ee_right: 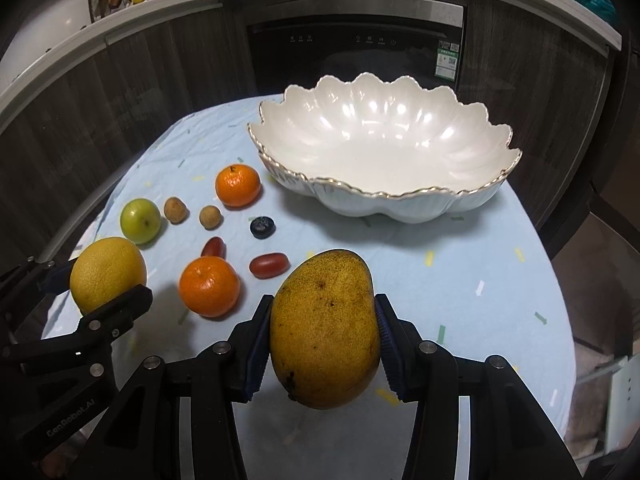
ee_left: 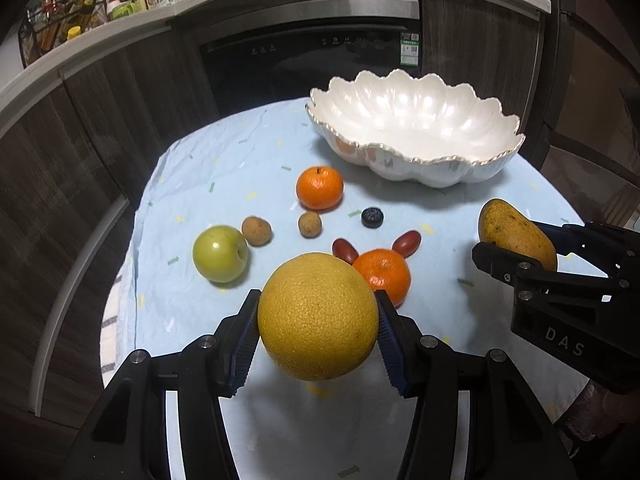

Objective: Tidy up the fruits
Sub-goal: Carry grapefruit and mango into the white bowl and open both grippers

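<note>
Two fruits are in hand and none has reached the bowl point(ee_right: 384, 148), which stands empty at the far side of the worktop point(ee_right: 460, 280) on the pale blue cloth.

Left tongs point(ee_left: 318, 322): closed on the large yellow citrus point(ee_left: 318, 316), pads bearing on both flanks, fruit held clear of the cloth. Right tongs point(ee_right: 324, 332): closed on the mango point(ee_right: 326, 328), gripped across its middle, long axis roughly upright, also lifted. Both loads sit at the near edge, well short of the bowl.

Remaining on the cloth, untouched:
- green apple point(ee_right: 140, 221)
- two small brown fruits, likely longans point(ee_right: 175, 210)
- far mandarin point(ee_right: 237, 185), near the bowl's left side
- near mandarin point(ee_right: 209, 286)
- blueberry point(ee_right: 262, 227)
- two red oblong fruits point(ee_right: 269, 265), either side of the near mandarin

Assessment: task is at an early stage. The first two pieces are grasped but not delivered; nine items are left to collect. The small round pieces may roll when approached and will want a narrow, careful closure.
</note>
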A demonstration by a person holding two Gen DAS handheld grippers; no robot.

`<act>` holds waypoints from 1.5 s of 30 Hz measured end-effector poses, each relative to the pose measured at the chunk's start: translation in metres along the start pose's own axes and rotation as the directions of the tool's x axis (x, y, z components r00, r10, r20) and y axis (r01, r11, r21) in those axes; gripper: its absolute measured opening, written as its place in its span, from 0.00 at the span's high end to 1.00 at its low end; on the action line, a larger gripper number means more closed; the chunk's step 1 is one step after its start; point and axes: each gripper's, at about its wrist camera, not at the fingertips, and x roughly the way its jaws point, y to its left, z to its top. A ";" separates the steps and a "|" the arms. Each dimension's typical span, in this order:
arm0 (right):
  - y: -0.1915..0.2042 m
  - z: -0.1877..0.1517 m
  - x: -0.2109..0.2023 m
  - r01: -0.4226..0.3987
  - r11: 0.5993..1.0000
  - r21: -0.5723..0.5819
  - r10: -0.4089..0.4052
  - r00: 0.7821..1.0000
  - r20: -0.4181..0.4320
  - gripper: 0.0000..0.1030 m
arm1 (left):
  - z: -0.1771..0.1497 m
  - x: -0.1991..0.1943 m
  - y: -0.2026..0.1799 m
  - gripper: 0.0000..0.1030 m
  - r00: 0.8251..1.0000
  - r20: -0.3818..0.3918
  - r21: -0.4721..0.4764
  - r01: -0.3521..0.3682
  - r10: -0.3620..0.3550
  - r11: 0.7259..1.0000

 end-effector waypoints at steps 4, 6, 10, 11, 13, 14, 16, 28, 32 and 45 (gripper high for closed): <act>-0.002 0.004 -0.010 0.002 1.000 0.004 -0.002 1.000 0.021 0.52 | 0.008 -0.008 -0.002 0.48 1.000 0.021 0.003 0.002 -0.002 1.000; -0.003 0.007 -0.014 0.003 1.000 0.008 -0.003 1.000 0.030 0.52 | 0.013 -0.011 -0.003 0.48 1.000 0.031 0.006 0.003 -0.004 1.000; -0.008 0.012 -0.021 0.007 1.000 0.017 -0.008 0.999 0.043 0.52 | 0.022 -0.017 -0.006 0.48 0.999 0.052 0.014 0.007 -0.007 1.000; -0.009 0.014 -0.023 0.009 1.000 0.020 -0.010 0.999 0.046 0.52 | 0.024 -0.018 -0.006 0.48 0.998 0.054 0.015 0.008 -0.009 1.000; -0.012 0.016 -0.025 0.011 1.000 0.025 -0.012 0.999 0.050 0.52 | 0.028 -0.020 -0.008 0.48 0.998 0.060 0.017 0.010 -0.011 1.000; -0.014 0.018 -0.026 0.011 1.000 0.029 -0.013 0.999 0.051 0.52 | 0.031 -0.020 -0.009 0.48 0.998 0.063 0.019 0.011 -0.012 1.000; -0.017 0.021 -0.028 0.014 0.999 0.033 -0.016 0.998 0.055 0.52 | 0.035 -0.022 -0.011 0.48 0.998 0.067 0.022 0.015 -0.016 1.000; -0.039 0.049 -0.033 0.049 0.998 0.045 -0.053 0.994 0.097 0.52 | 0.072 -0.023 -0.023 0.48 0.993 0.106 0.042 0.042 -0.046 0.998; -0.046 0.059 -0.033 0.065 0.997 0.043 -0.069 0.991 0.115 0.52 | 0.082 -0.022 -0.026 0.48 0.991 0.123 0.053 0.049 -0.055 0.997; -0.073 0.086 -0.020 0.094 0.994 0.057 -0.101 0.985 0.139 0.52 | 0.123 0.001 -0.035 0.48 0.984 0.156 0.069 0.073 -0.083 0.995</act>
